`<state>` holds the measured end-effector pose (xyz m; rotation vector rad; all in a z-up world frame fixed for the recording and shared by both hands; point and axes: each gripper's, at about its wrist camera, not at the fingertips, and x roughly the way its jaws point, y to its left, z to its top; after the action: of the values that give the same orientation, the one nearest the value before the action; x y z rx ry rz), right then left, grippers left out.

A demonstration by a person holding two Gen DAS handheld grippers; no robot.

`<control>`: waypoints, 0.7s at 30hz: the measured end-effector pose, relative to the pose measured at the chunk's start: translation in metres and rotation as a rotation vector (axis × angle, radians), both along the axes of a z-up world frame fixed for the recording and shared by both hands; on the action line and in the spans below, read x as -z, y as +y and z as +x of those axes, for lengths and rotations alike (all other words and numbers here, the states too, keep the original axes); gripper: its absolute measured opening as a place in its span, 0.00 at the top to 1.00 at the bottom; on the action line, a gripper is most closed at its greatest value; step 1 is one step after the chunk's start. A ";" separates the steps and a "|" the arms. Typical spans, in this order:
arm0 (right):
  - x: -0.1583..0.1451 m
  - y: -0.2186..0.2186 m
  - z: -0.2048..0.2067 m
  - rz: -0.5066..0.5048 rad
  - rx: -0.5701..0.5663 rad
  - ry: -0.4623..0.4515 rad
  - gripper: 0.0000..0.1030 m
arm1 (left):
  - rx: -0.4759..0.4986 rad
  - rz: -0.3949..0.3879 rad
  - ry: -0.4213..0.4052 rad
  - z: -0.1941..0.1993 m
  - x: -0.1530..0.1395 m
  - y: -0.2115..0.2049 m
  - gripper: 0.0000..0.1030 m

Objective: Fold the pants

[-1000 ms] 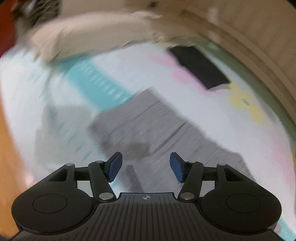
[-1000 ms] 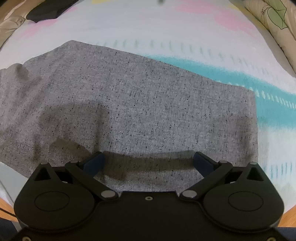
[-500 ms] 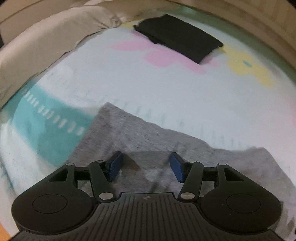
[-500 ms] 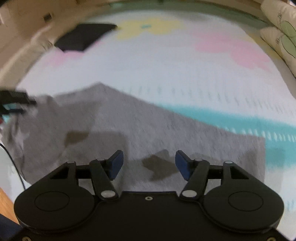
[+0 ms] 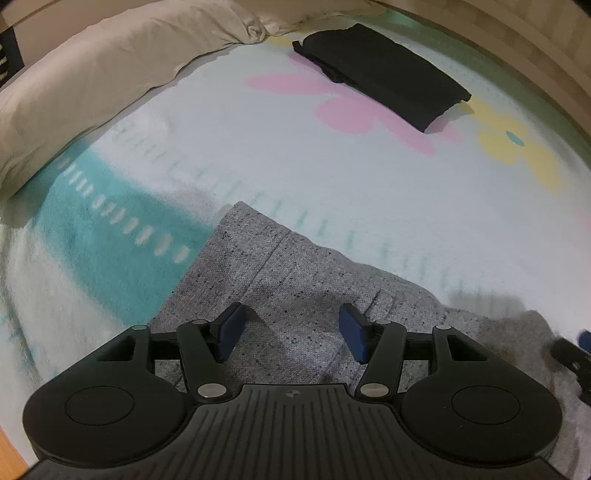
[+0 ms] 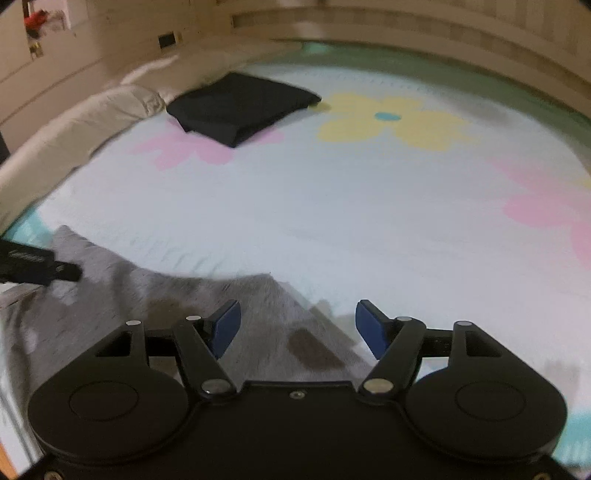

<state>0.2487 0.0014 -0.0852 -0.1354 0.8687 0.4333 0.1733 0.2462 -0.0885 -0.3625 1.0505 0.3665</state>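
Grey speckled pants (image 5: 295, 280) lie flat on a flowered blanket (image 5: 332, 177). My left gripper (image 5: 291, 325) hovers just over one corner area of them, open, with only cloth beneath its blue pads. My right gripper (image 6: 297, 325) hangs over another pointed corner of the pants (image 6: 166, 295). Its jaws are opening, and the pads do not press on any cloth. Each gripper shows at the edge of the other's view: the right gripper (image 5: 570, 350) at the far right, the left gripper (image 6: 37, 267) at the far left.
A folded black garment (image 5: 380, 77) lies at the far end of the blanket (image 6: 369, 206), also seen as the black garment (image 6: 240, 107). A beige rolled duvet (image 5: 92, 81) borders the left side. A wooden bed frame (image 6: 406, 33) runs along the back.
The left gripper swung over to the pants' corner, then held still. The right gripper's jaws narrowed from wide open, and it swept sideways from the middle of the pants to their pointed corner.
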 end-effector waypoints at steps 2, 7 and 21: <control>0.005 0.007 0.009 -0.010 -0.011 0.001 0.30 | 0.000 -0.009 -0.004 -0.001 0.000 0.002 0.47; 0.015 0.015 0.016 -0.040 -0.068 0.033 0.28 | 0.001 -0.016 -0.009 0.000 0.000 0.003 0.46; 0.019 0.024 0.025 -0.034 -0.001 0.090 0.94 | -0.028 0.080 0.024 -0.013 0.002 0.002 0.45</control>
<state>0.2733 0.0252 -0.1038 -0.1486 0.9649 0.4281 0.1599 0.2478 -0.0900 -0.3026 1.0516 0.4371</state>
